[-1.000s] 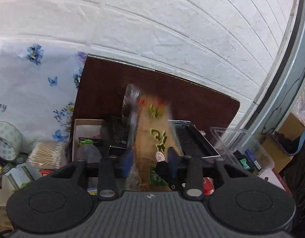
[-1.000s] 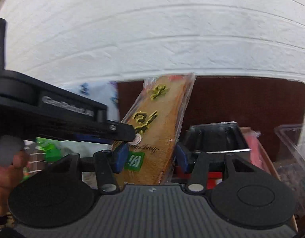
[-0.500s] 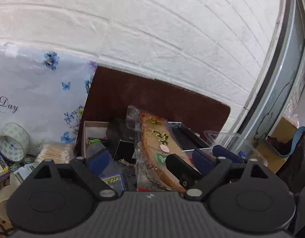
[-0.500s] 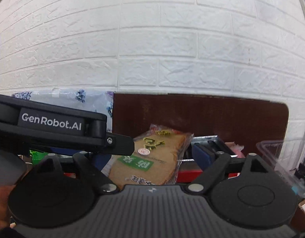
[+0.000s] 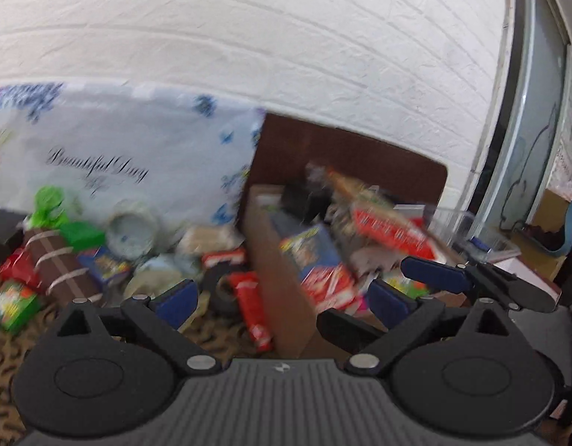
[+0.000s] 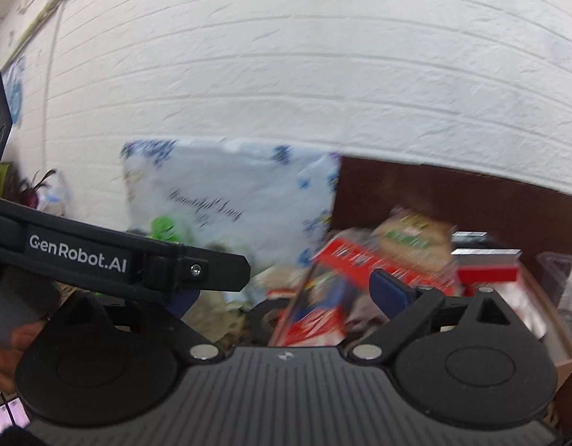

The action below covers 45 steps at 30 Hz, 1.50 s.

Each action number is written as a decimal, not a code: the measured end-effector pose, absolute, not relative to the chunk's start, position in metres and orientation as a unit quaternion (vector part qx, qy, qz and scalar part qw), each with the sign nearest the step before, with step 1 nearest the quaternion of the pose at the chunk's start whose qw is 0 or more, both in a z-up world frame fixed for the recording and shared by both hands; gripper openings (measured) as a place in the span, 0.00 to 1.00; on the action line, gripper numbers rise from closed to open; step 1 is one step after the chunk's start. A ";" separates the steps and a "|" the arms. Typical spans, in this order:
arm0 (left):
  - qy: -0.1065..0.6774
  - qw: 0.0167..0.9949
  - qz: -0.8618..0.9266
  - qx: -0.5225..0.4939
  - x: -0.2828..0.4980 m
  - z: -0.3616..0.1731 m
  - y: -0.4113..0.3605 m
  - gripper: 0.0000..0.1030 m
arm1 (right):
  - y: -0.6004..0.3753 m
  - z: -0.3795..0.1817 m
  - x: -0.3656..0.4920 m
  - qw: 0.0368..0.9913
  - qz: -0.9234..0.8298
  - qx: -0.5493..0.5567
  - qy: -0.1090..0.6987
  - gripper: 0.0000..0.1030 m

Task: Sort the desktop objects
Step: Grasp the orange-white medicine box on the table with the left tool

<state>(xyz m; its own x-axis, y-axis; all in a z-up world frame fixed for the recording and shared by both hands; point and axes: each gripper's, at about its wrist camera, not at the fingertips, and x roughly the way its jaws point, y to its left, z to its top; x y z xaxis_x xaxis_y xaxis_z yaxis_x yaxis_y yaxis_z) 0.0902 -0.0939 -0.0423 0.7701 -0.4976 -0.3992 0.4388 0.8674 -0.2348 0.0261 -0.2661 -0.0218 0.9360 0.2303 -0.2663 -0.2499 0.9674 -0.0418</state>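
Both grippers are hovering level, fingers spread wide and holding nothing: the left gripper (image 5: 280,299) and the right gripper (image 6: 286,293). The bagged bread snack (image 6: 412,236) is lying in the cardboard box (image 5: 286,308), right of centre, beyond the fingertips. Motion blur is smearing the packaging.

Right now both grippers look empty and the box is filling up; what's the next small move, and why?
Probably swing the left gripper, open and empty, down toward the red bar lying on the patterned table left of the cardboard box. It is the nearest loose item outside the box. The view is blurred, so steady before closing.
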 end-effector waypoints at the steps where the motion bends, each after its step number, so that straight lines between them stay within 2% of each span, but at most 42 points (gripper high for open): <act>1: 0.238 0.938 -0.242 -0.067 0.088 -0.049 -0.087 0.98 | -0.259 -0.027 0.023 0.981 0.133 -0.035 0.137 0.92; 5: 0.279 0.937 -0.202 -0.056 0.092 -0.078 -0.063 0.98 | -0.234 -0.049 0.019 0.970 0.165 -0.028 0.178 0.92; 11: 0.353 0.918 -0.174 -0.046 0.110 -0.115 -0.040 0.95 | -0.207 -0.096 0.030 0.941 0.191 0.041 0.276 0.91; 16: 0.393 0.901 -0.182 -0.035 0.136 -0.127 -0.038 0.95 | -0.181 -0.117 0.040 0.927 0.201 0.014 0.316 0.91; 18: 0.413 0.890 -0.190 -0.040 0.144 -0.134 -0.039 0.90 | -0.173 -0.123 0.044 0.926 0.196 0.002 0.323 0.88; 19: 0.423 0.884 -0.195 -0.043 0.147 -0.137 -0.039 0.83 | -0.171 -0.125 0.047 0.926 0.192 -0.003 0.325 0.86; 20: 0.434 0.878 -0.195 -0.046 0.150 -0.141 -0.040 0.72 | -0.170 -0.127 0.049 0.926 0.187 -0.006 0.328 0.78; 22: 0.437 0.876 -0.197 -0.060 0.150 -0.145 -0.037 0.70 | -0.169 -0.131 0.052 0.926 0.174 -0.009 0.334 0.73; 24: 0.434 0.876 -0.201 -0.064 0.147 -0.144 -0.036 0.61 | -0.173 -0.131 0.049 0.928 0.176 -0.007 0.329 0.67; 25: 0.434 0.873 -0.211 -0.068 0.145 -0.144 -0.035 0.53 | -0.174 -0.131 0.048 0.927 0.179 -0.010 0.329 0.64; 27: 0.440 0.869 -0.214 -0.066 0.142 -0.141 -0.036 0.49 | -0.177 -0.130 0.047 0.924 0.185 -0.012 0.335 0.54; 29: 0.452 0.858 -0.234 -0.068 0.139 -0.139 -0.039 0.44 | -0.181 -0.129 0.045 0.921 0.190 -0.013 0.341 0.52; 32: 0.460 0.849 -0.252 -0.069 0.133 -0.138 -0.043 0.46 | -0.189 -0.126 0.039 0.918 0.193 -0.011 0.346 0.52; 33: 0.465 0.844 -0.259 -0.070 0.133 -0.139 -0.045 0.49 | -0.192 -0.125 0.037 0.918 0.193 -0.009 0.346 0.52; 35: 0.465 0.844 -0.260 -0.069 0.133 -0.142 -0.050 0.60 | -0.197 -0.125 0.032 0.921 0.194 -0.005 0.336 0.52; 37: 0.455 0.852 -0.251 -0.069 0.133 -0.142 -0.054 0.63 | -0.199 -0.124 0.031 0.924 0.195 -0.004 0.330 0.53; 42: 0.450 0.857 -0.243 -0.067 0.136 -0.141 -0.059 0.63 | -0.201 -0.127 0.034 0.924 0.201 -0.003 0.325 0.64; 45: 0.450 0.857 -0.245 -0.059 0.136 -0.140 -0.060 0.54 | -0.197 -0.131 0.040 0.922 0.200 -0.008 0.332 0.67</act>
